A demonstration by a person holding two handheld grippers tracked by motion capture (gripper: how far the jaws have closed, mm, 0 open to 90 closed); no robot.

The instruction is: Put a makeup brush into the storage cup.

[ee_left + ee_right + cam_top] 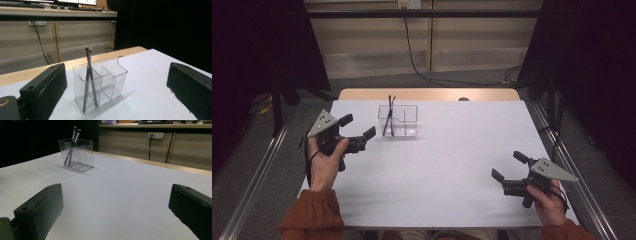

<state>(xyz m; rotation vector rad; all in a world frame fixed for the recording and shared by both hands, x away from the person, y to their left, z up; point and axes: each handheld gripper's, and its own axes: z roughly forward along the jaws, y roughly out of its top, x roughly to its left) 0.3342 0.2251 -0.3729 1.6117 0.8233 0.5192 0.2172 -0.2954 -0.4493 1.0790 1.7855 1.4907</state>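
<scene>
Brushes, two slim dark-handled makeup brushes [88, 75], stand leaning together in the end compartment of a clear plastic three-compartment organiser [110, 85] that sits toward the far side of the white worktop [447, 165]; its other two compartments look empty. The left gripper [357, 127] hovers just beside the organiser with its jaws spread wide and nothing between them, and in the left gripper view the box sits framed between those jaws. The right gripper [507, 165] is held well apart, near the person's side of the worktop, jaws likewise spread and empty. Judging by their look, the brushes are light and stiff, with smooth, thin handles that could slip or swivel in a loose pinch, so a firm hold on the upper handle, just below the bristle heads where they rise above the rim, seems the best place. The organiser itself looks light, hard and slick, likely to slide or tip if a brush is dragged sideways against its wall; a straight upward lift would suit it better.
</scene>
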